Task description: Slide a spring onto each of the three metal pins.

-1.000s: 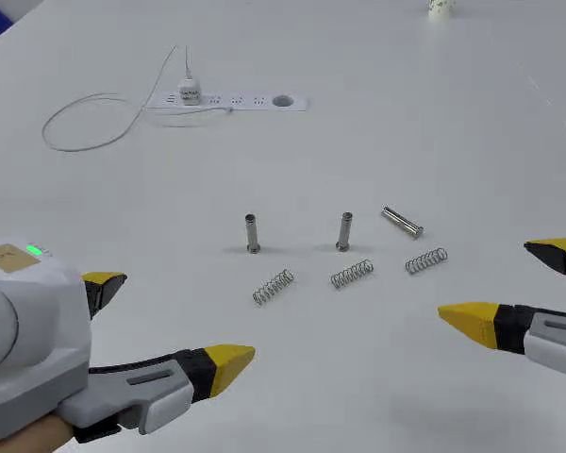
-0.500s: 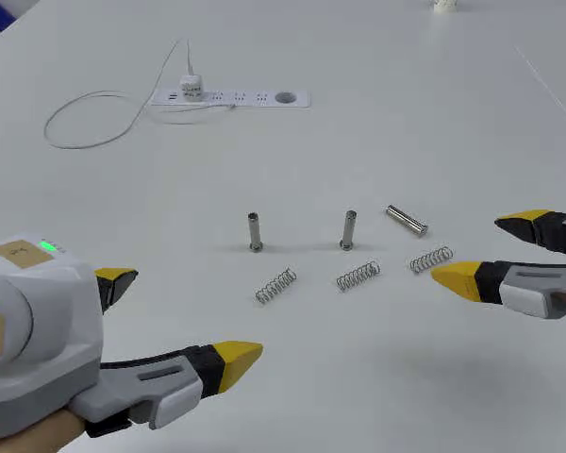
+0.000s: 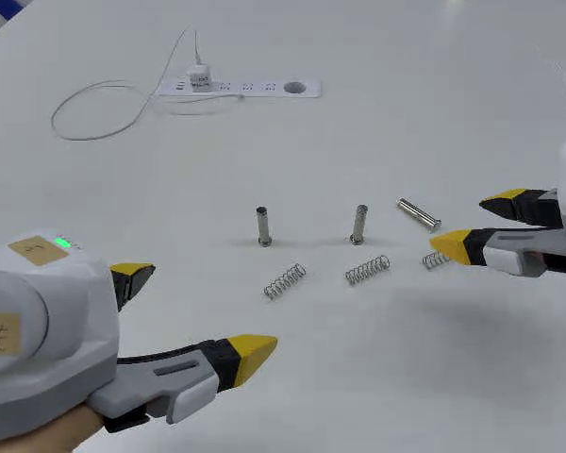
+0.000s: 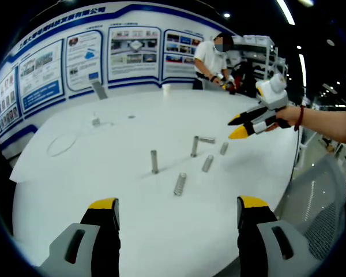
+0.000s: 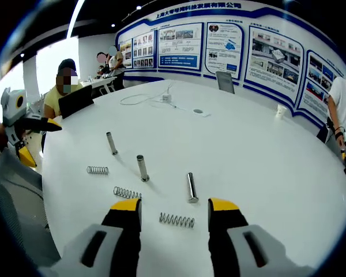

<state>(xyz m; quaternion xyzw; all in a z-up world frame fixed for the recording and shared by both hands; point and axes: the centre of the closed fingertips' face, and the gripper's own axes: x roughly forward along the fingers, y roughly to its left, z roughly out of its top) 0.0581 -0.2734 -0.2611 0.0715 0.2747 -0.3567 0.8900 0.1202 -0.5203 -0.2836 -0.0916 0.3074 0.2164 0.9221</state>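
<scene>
Two metal pins stand upright on the white table, the left pin and the middle pin; a third pin lies flat to their right. Three springs lie in front of them: the left spring, the middle spring and the right spring. My right gripper hovers open at the right spring, which lies just ahead between the yellow fingertips as the right spring. My left gripper stays open and holds nothing, well short of the left spring.
A white power strip with a plug and a looped cable lies at the table's far side. People stand and sit beyond the table edge. Bare table surrounds the pins.
My right gripper has moved in from the right edge, leftward, until its tips reach the right spring. The left gripper has hardly moved. The head camera has drifted slightly.
</scene>
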